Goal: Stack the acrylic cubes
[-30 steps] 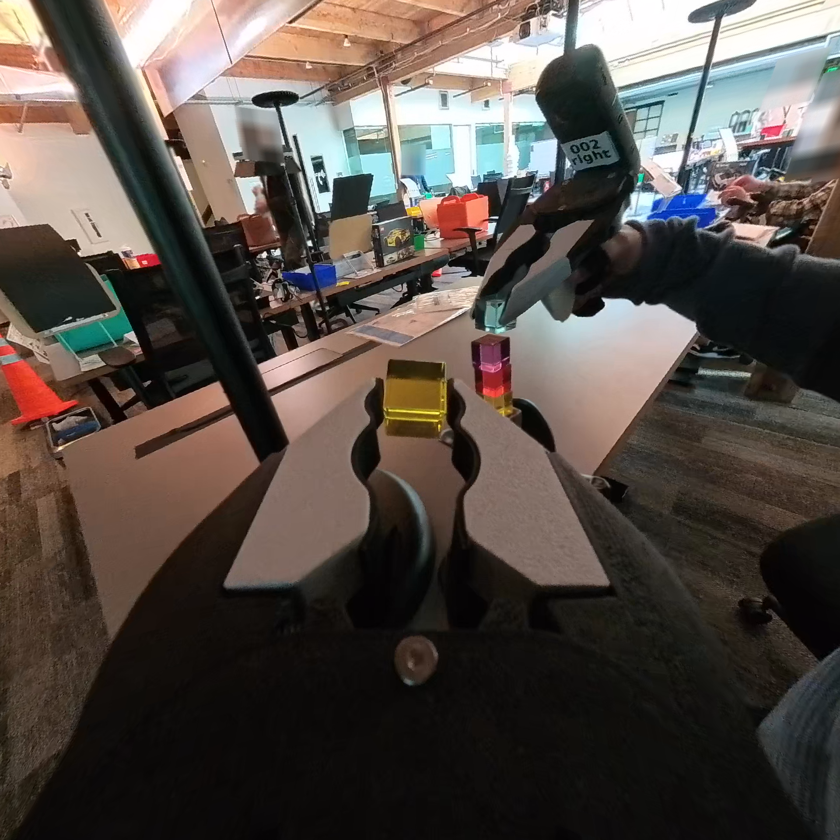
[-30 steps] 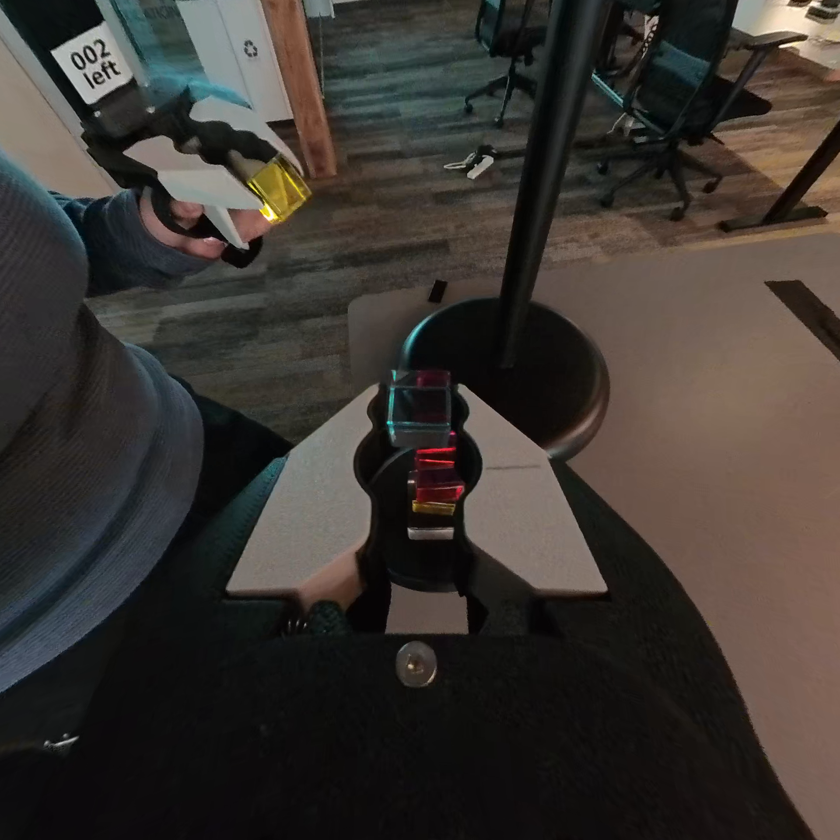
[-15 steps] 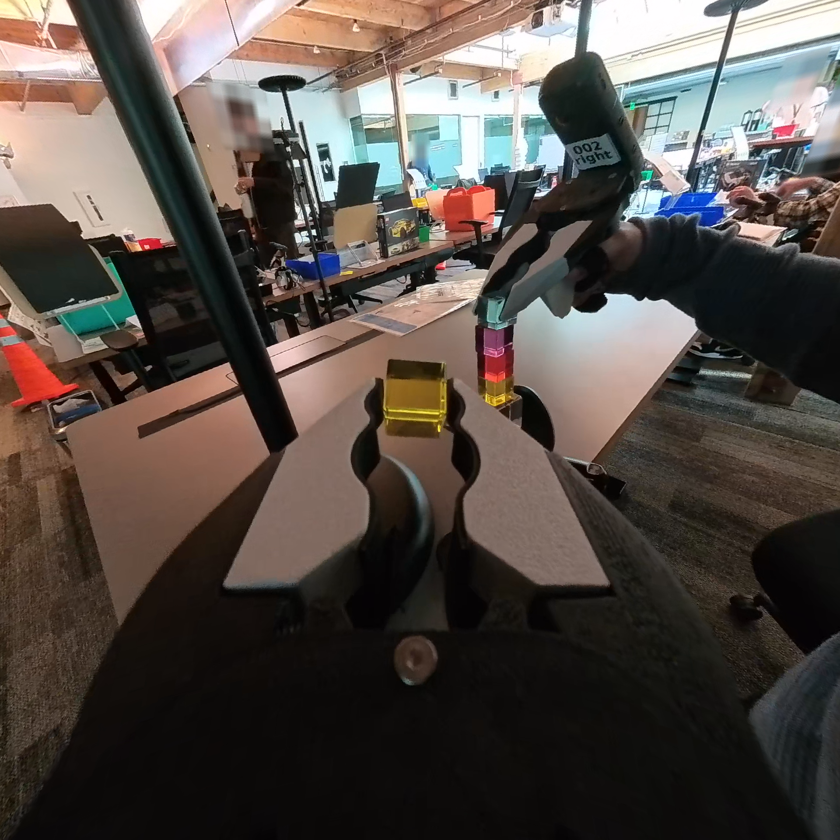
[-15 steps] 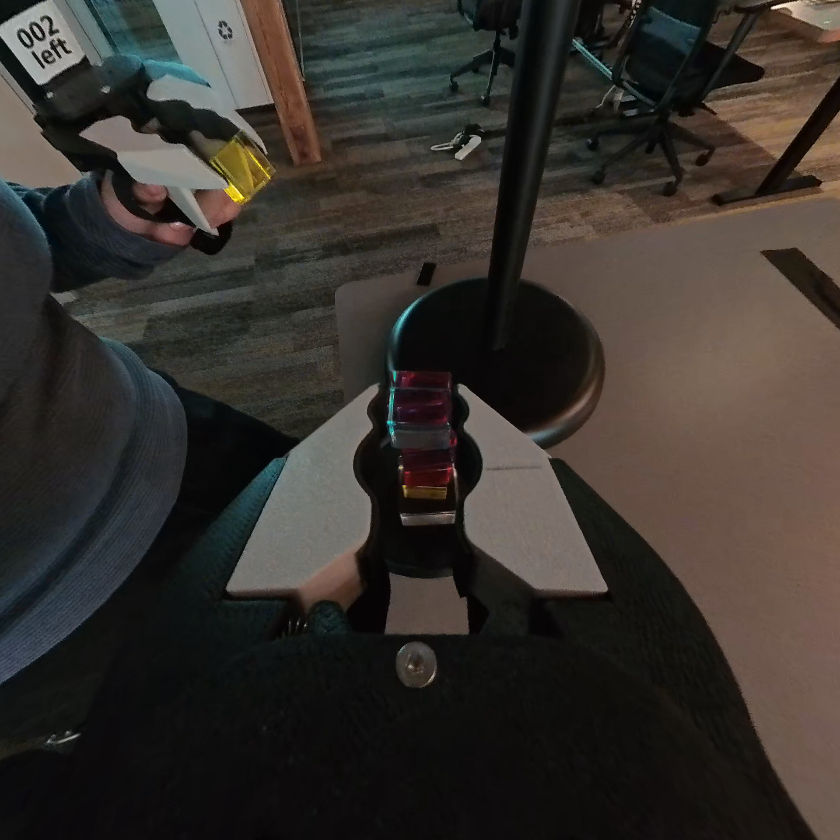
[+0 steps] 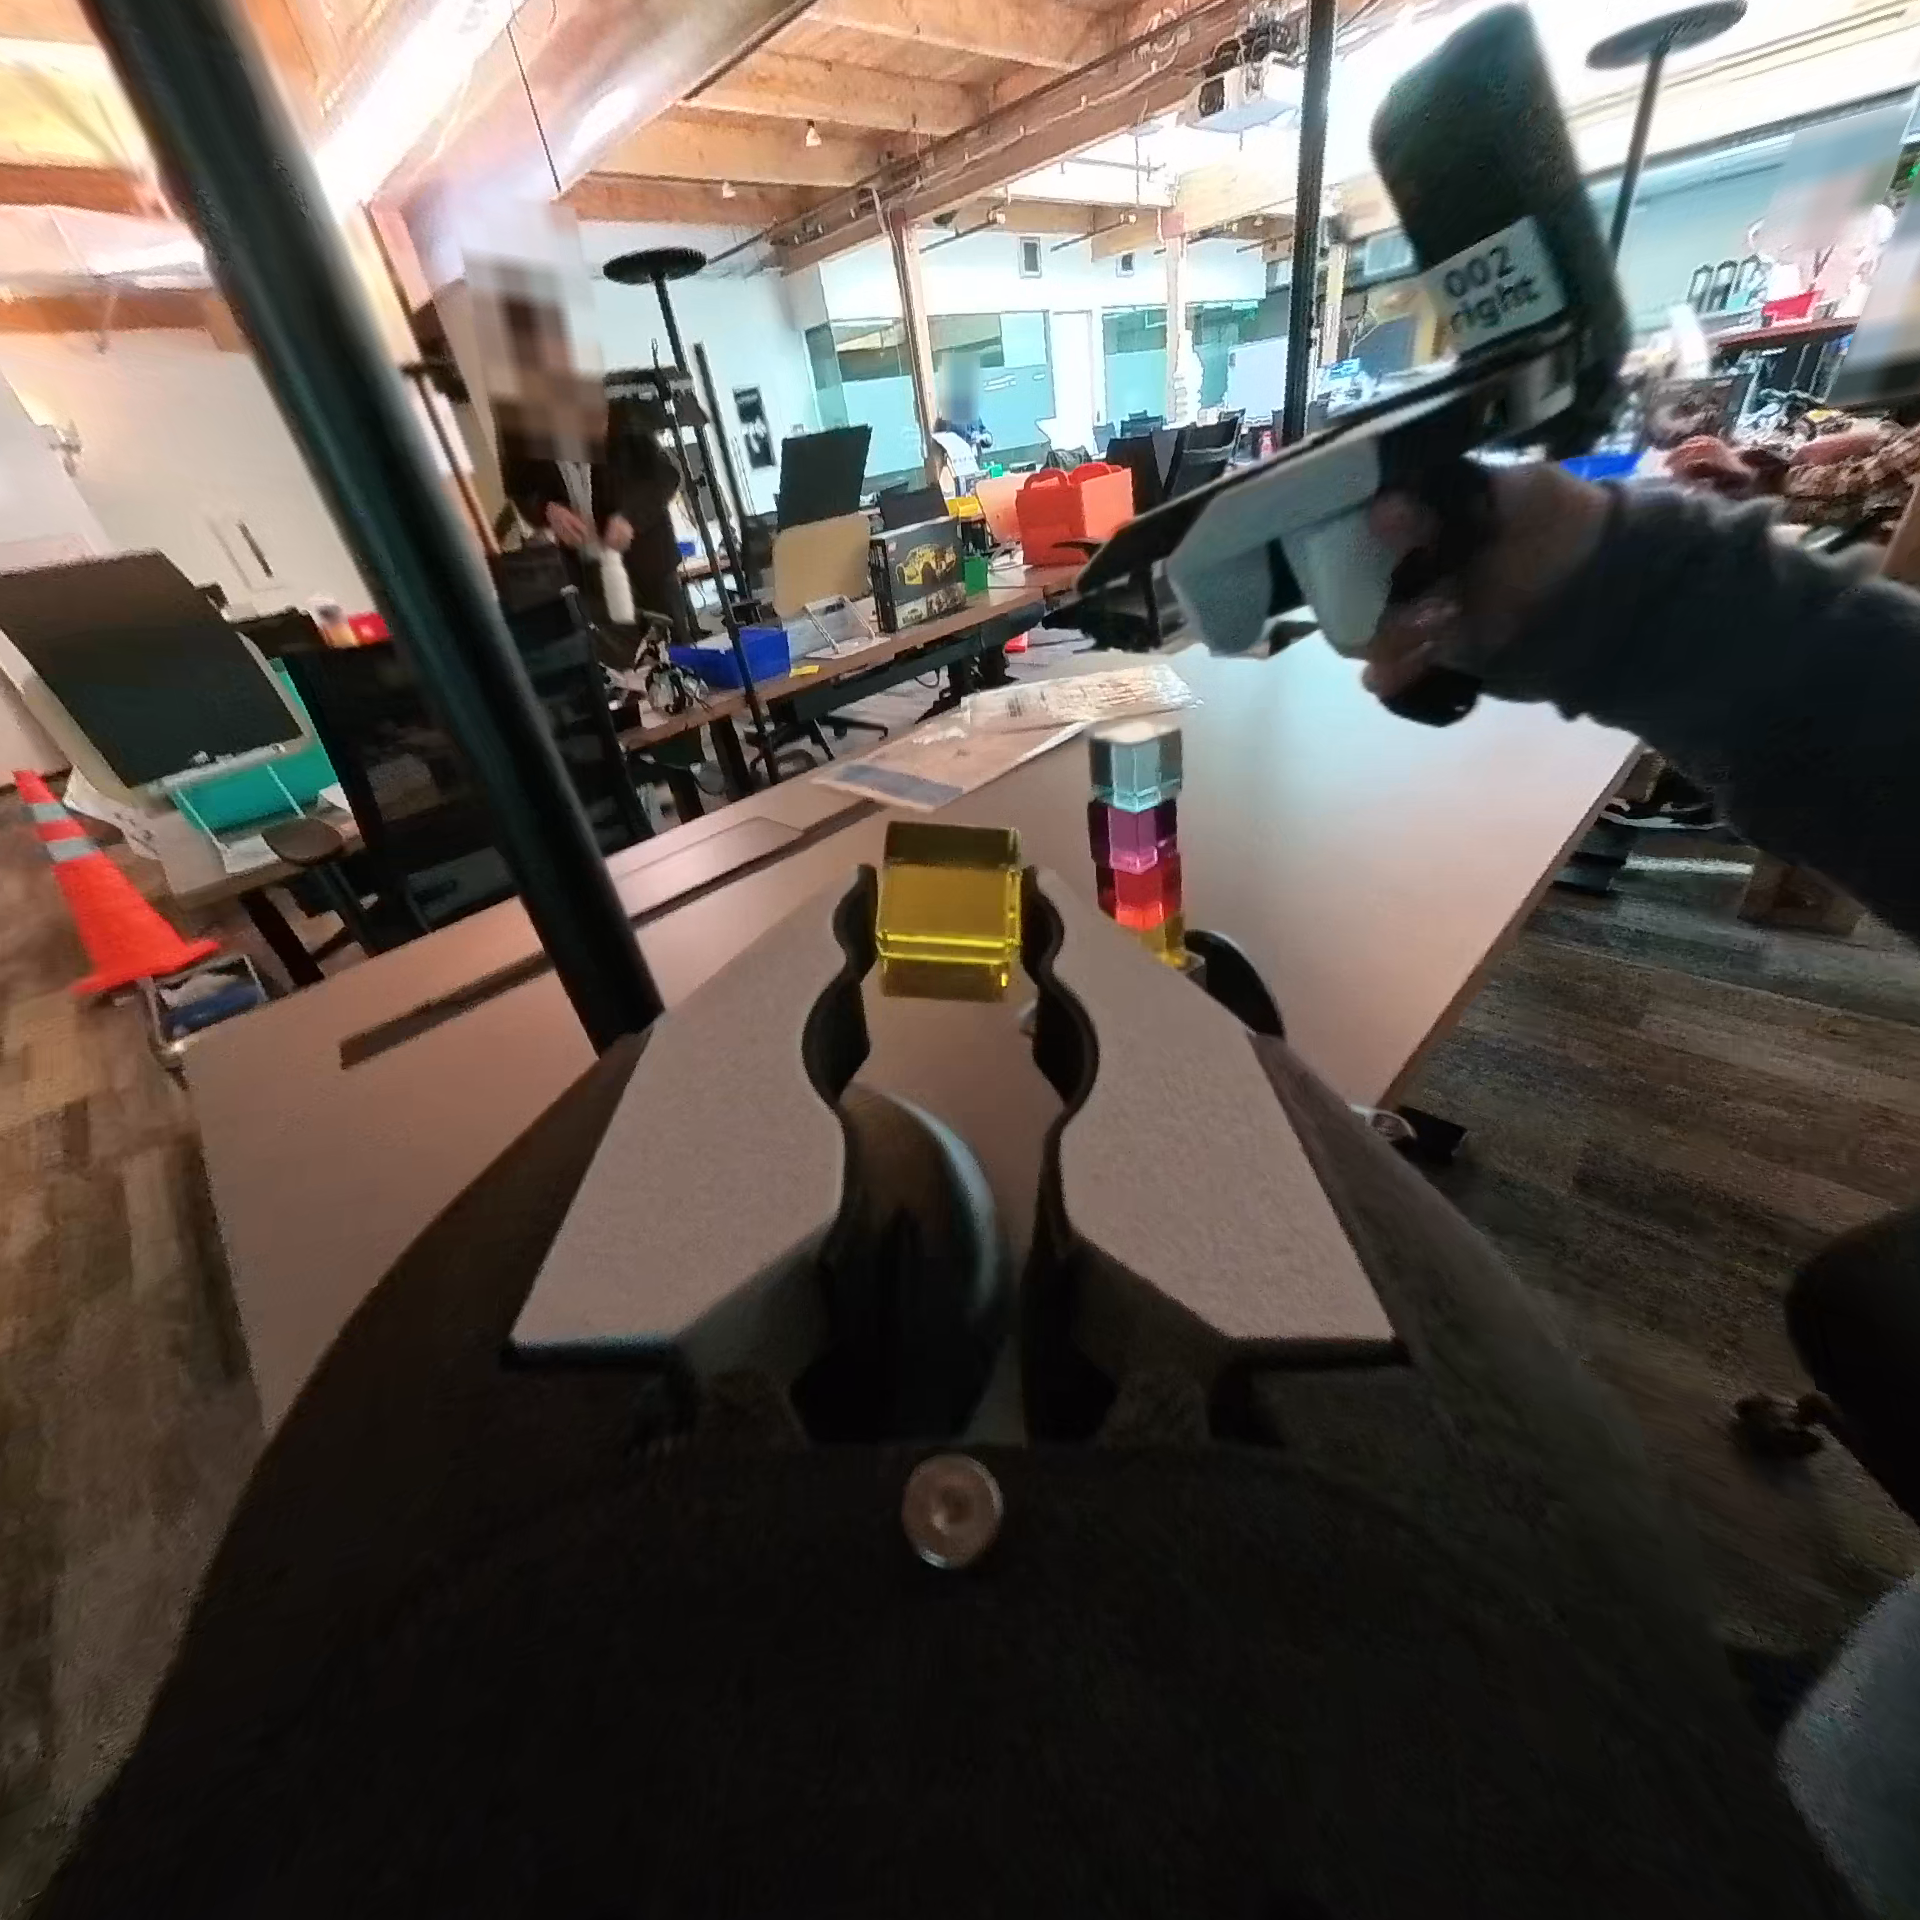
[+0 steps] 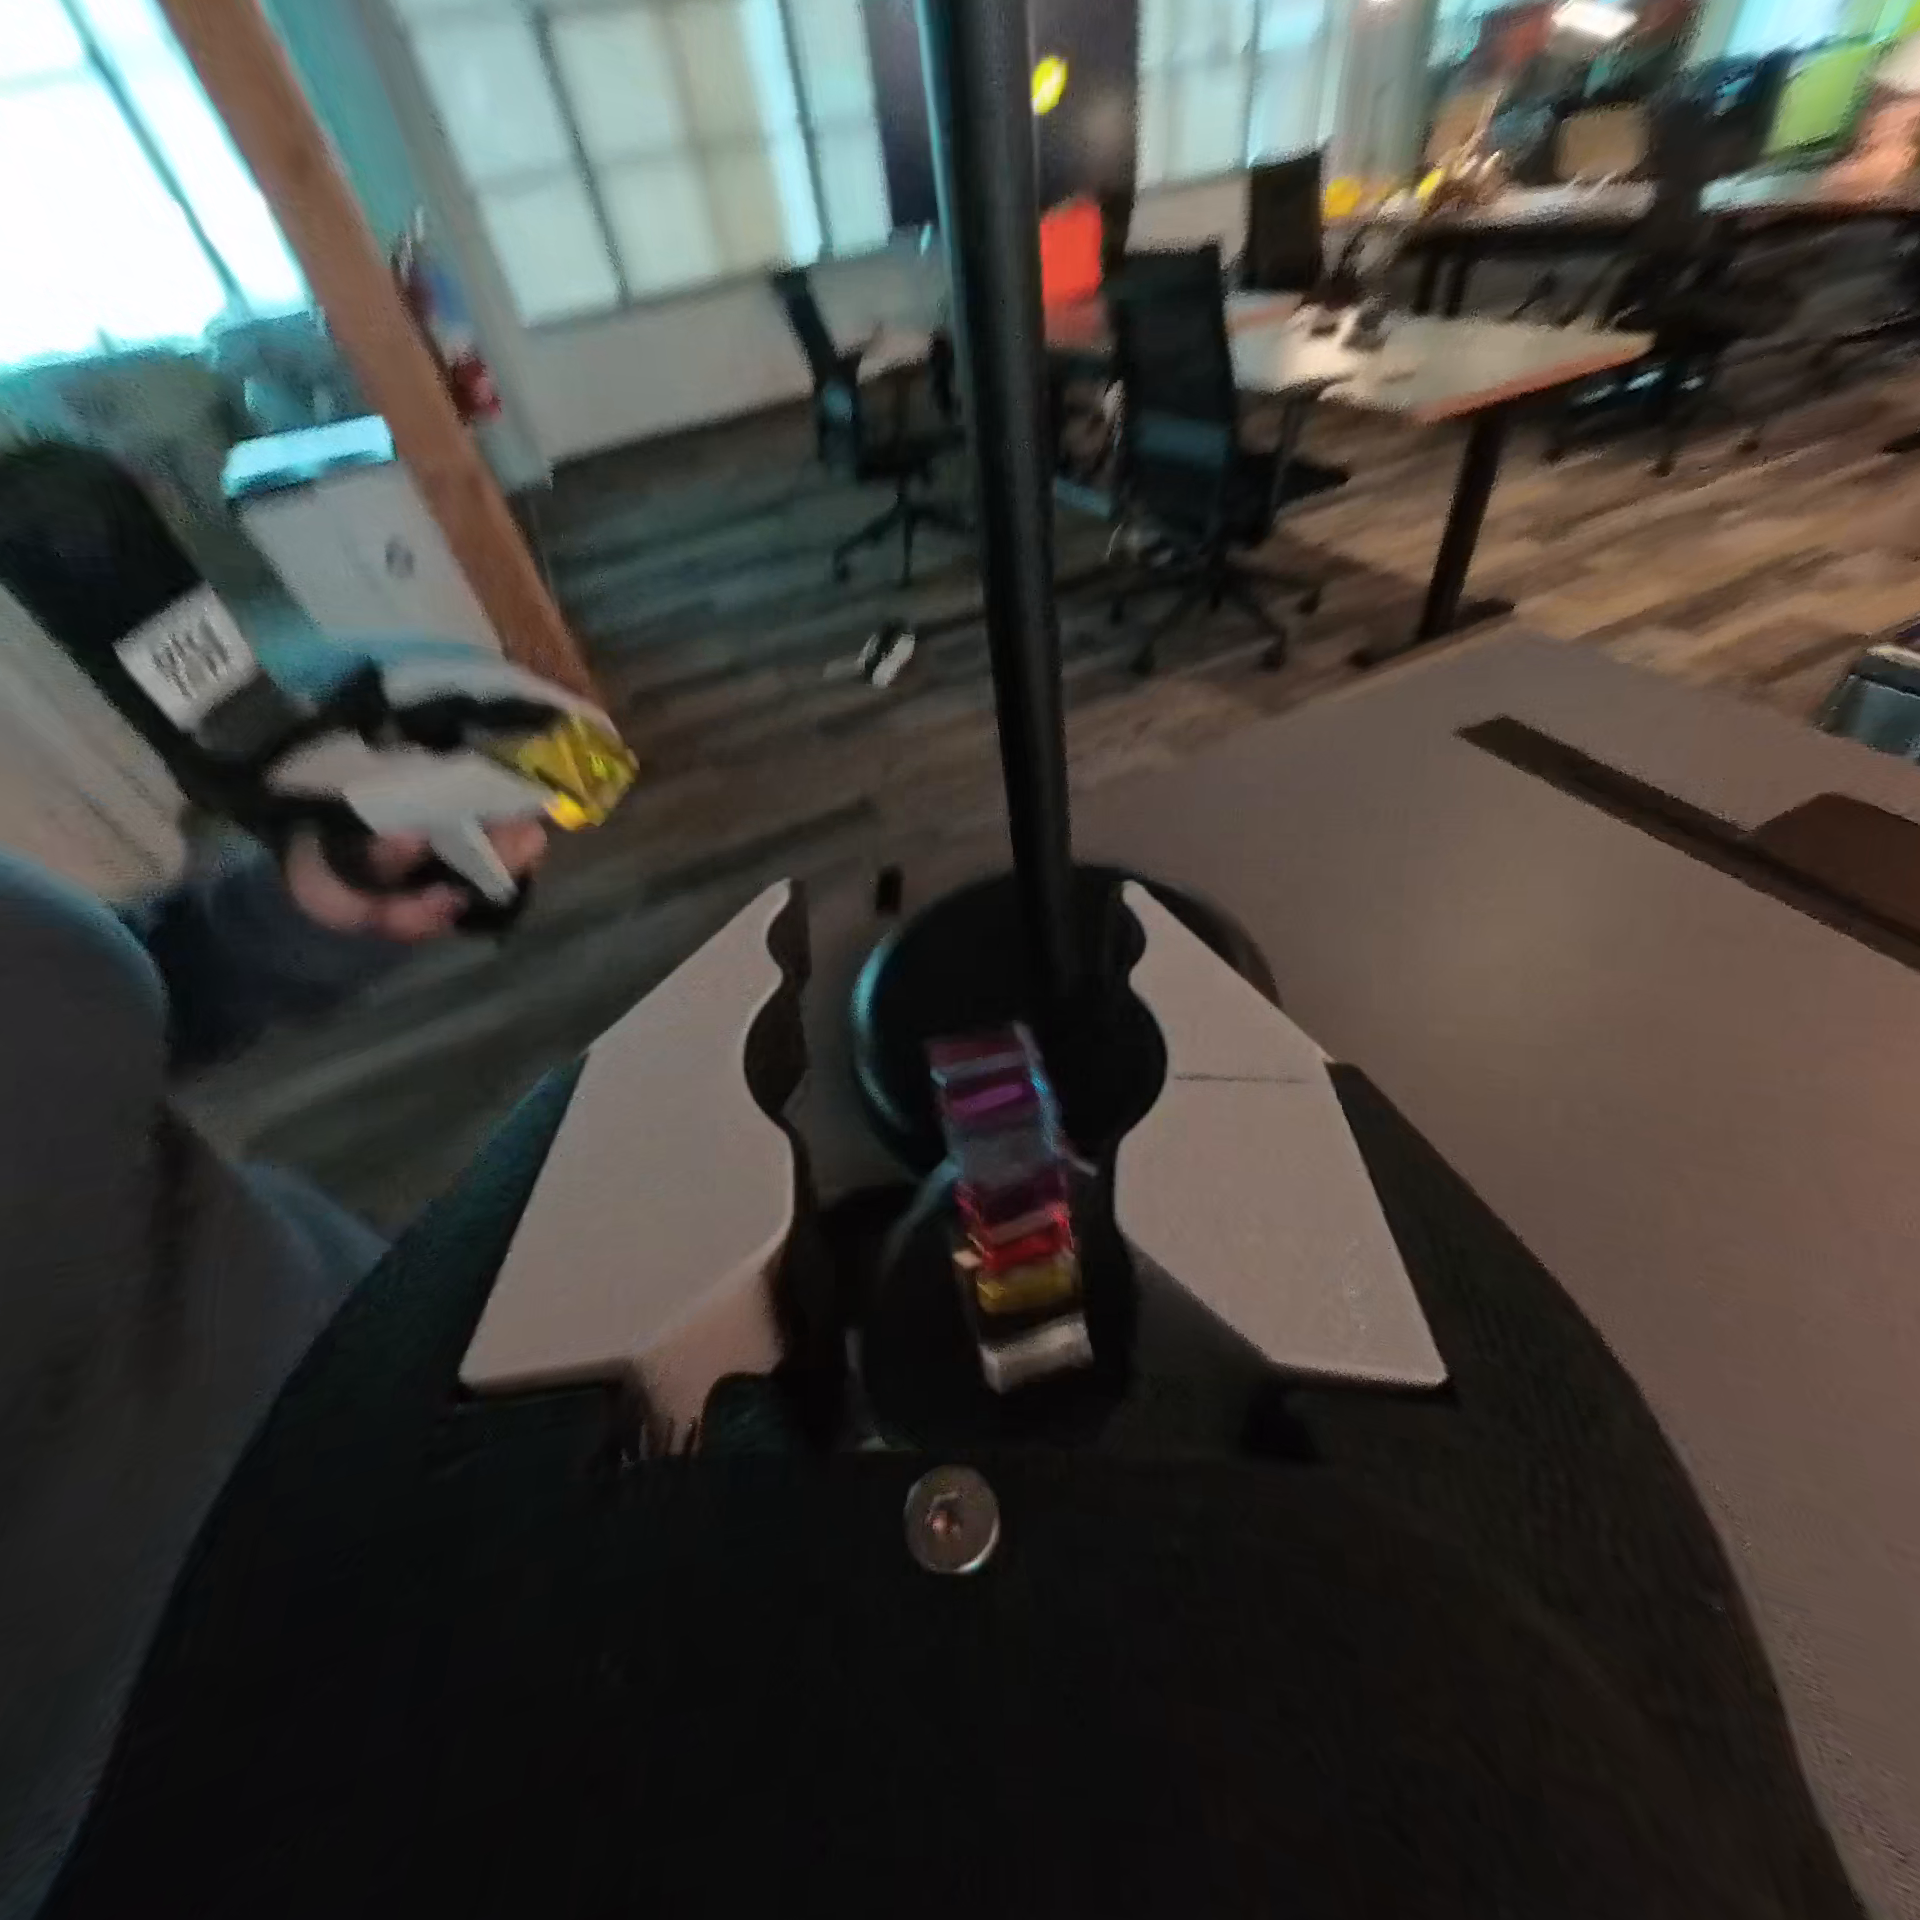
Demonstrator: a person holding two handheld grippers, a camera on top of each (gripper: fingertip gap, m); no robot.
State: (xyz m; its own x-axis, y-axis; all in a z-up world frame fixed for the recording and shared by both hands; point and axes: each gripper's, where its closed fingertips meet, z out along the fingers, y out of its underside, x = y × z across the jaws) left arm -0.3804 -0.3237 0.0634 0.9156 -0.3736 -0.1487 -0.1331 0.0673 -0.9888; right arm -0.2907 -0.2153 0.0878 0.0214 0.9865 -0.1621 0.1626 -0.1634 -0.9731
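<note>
My left hand-held gripper [image 5: 951,930] was clamped on a yellow cube [image 5: 948,914], both pads pressed on its sides, held in the air left of the cube stack [image 5: 1136,831] and nearer me than it. The stack stood on the counter [image 5: 1351,831] just beside the black pole base [image 6: 935,997]: pale blue cube [image 5: 1136,767] on top, then magenta, red, yellow, clear at the bottom. My right hand-held gripper [image 6: 961,935] was above the stack, jaws wide apart, nothing in its grasp, pads clear of the cubes. Right view was motion-blurred.
</note>
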